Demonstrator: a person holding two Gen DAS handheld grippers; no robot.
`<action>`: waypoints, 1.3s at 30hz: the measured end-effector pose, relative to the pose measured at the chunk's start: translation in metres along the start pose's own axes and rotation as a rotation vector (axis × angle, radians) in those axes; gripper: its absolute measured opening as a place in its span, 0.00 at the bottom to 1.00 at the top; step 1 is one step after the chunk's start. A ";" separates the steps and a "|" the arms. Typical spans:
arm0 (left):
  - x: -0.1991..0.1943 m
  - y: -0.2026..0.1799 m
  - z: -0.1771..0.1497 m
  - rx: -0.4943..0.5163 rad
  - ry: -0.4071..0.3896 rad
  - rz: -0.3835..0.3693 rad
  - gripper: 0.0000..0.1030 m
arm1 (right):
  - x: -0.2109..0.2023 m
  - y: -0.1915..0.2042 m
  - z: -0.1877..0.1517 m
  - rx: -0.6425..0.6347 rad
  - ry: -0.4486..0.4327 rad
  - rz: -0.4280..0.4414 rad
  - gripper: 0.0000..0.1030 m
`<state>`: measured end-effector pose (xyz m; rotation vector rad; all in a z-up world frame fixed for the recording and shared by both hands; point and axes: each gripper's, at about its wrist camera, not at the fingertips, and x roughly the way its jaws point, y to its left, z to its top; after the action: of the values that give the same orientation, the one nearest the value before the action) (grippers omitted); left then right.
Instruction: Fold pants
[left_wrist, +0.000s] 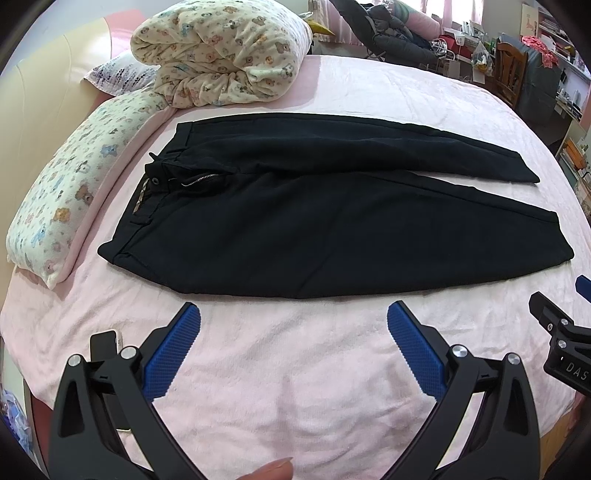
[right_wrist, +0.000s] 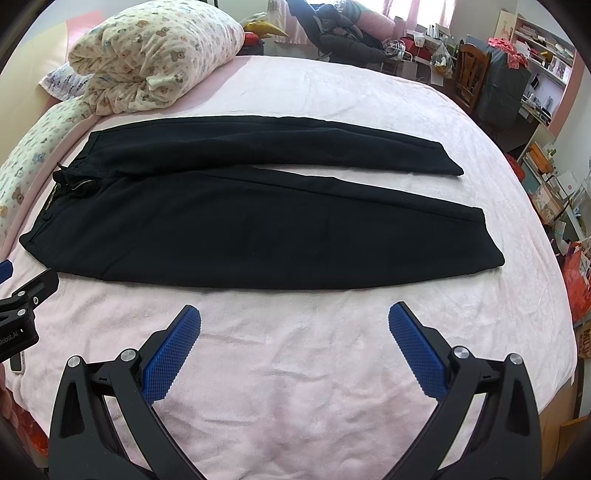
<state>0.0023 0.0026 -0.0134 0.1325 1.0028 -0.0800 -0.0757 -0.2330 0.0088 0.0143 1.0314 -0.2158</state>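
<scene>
We see black pants (left_wrist: 325, 221) laid flat across a pink bed cover (left_wrist: 295, 369), waistband toward the pillow (left_wrist: 62, 206) on the left, both legs stretched to the right and slightly apart. Nothing is folded yet. Our left gripper (left_wrist: 293, 332) and right gripper (right_wrist: 294, 332) both hover over bare cover just in front of the near leg, each with its blue-padded fingers spread wide and holding nothing. We judge they sit side by side this way so each can take one end of the near edge and lift it over the far leg. A rolled quilt (left_wrist: 221, 51) rests beyond the waistband.
</scene>
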 end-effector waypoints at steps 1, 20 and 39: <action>0.002 -0.001 0.001 0.000 0.002 0.000 0.98 | 0.001 0.000 0.000 -0.001 0.001 0.000 0.99; 0.043 -0.012 0.036 -0.019 0.070 0.001 0.98 | 0.047 -0.025 0.041 0.055 0.069 0.011 0.99; 0.114 -0.057 0.090 0.010 0.200 0.000 0.98 | 0.147 -0.099 0.133 0.144 0.259 0.058 0.99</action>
<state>0.1315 -0.0678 -0.0664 0.1513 1.2024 -0.0731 0.0916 -0.3703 -0.0389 0.2069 1.2692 -0.2396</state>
